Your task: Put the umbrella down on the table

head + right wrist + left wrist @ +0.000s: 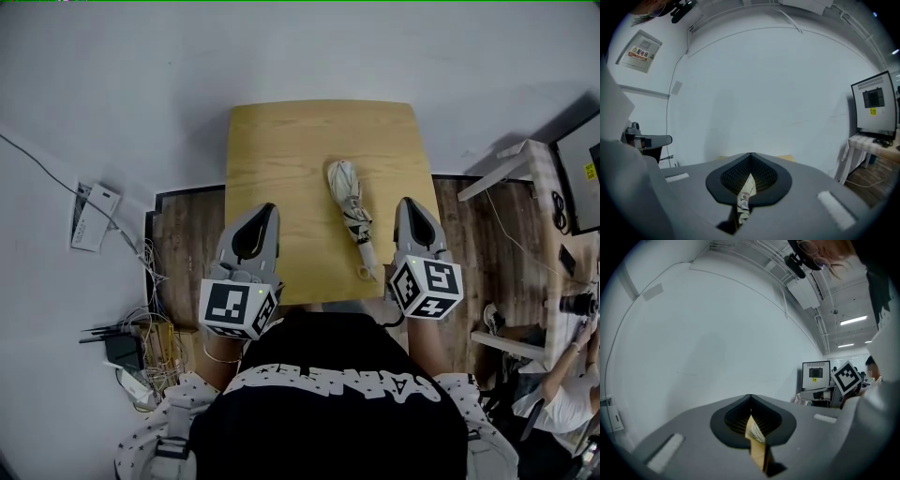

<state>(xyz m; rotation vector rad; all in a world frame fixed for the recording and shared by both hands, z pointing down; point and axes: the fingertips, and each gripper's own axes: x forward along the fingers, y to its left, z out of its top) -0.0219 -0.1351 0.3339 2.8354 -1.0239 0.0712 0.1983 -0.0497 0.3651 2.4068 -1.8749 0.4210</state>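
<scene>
A folded, pale patterned umbrella (pixel 350 208) lies on the small wooden table (pixel 281 150), right of its middle, with the hooked handle (pixel 367 272) toward the near edge. My left gripper (pixel 267 208) hovers over the table's near left part, well left of the umbrella, jaws together and holding nothing. To the right of the handle, my right gripper (pixel 409 202) is also shut and empty, apart from the umbrella. In the right gripper view the jaws (pixel 751 154) meet at the tip, and a strip of the umbrella (pixel 744 199) shows through the slit below. The left gripper (pixel 750 397) looks level at a white wall.
Cables and a router (pixel 122 352) lie on the floor at the left, beside a white box (pixel 94 217). A white desk (pixel 525 173) with a monitor (pixel 874 105) stands at the right, and a seated person (pixel 572 394) is at the lower right. A white wall lies beyond the table.
</scene>
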